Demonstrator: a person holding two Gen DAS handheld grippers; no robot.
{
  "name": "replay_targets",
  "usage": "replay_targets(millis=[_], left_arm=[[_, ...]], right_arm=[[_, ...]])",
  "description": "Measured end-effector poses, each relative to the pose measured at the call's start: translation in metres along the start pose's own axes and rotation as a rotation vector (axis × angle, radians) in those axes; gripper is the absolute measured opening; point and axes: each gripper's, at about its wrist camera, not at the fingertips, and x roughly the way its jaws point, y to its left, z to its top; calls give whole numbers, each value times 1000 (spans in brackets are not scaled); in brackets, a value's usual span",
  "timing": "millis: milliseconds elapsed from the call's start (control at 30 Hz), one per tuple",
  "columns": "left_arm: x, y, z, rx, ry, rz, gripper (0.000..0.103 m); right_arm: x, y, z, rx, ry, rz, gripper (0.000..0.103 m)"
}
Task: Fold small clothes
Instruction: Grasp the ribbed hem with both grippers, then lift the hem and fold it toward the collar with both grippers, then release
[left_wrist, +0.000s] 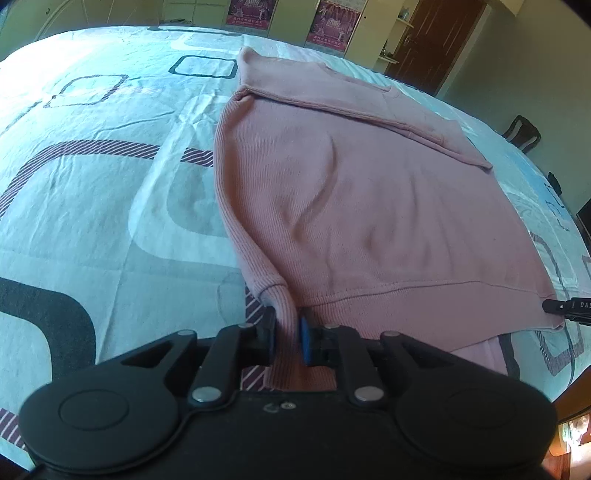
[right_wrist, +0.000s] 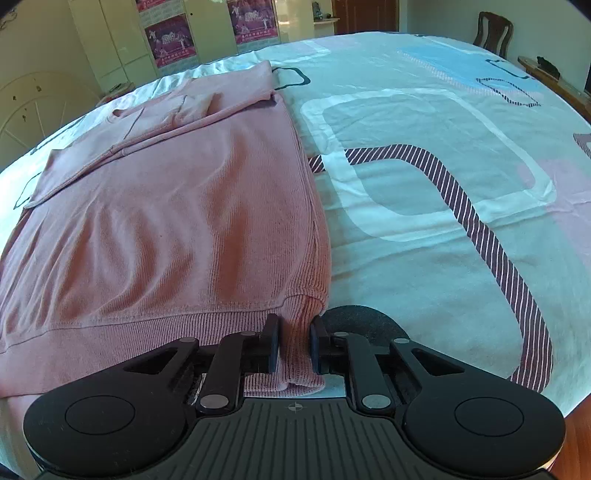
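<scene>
We have the pink sweater (left_wrist: 369, 206) flat on the bedsheet (left_wrist: 92, 206), sleeves folded in; left gripper (left_wrist: 287, 338) pinches its near-left hem corner, right gripper (right_wrist: 294, 345) the near-right, likely to fold the hem toward the far collar.

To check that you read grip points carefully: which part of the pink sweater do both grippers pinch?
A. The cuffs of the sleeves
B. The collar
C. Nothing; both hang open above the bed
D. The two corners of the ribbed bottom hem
D: the left gripper and the right gripper are each shut on a near corner of the pink sweater at its ribbed hem, one at either end.
</scene>
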Motion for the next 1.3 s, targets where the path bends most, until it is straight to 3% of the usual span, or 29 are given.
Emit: replay_targets(millis=[167, 233, 333, 533, 733, 1067, 1300], left_arm=[[-1, 2, 0, -35, 11, -20, 13], [-1, 0, 0, -27, -9, -24, 7], [-6, -1, 7, -41, -55, -44, 5], [-24, -11, 51, -36, -192, -84, 4], [-15, -16, 111, -61, -288, -118, 4], [51, -19, 221, -112, -391, -101, 4], [114, -18, 290, -150, -353, -50, 4]], right_arm=[[0, 0, 0, 8, 37, 7, 16], [1, 1, 3, 11, 55, 40, 10], [-3, -3, 11, 60, 59, 114, 9], [-21, -3, 50, 149, -25, 263, 9], [-22, 8, 110, 162, -138, 314, 9], [54, 14, 222, 247, -219, 305, 8], [127, 20, 284, 291, -167, 293, 8]])
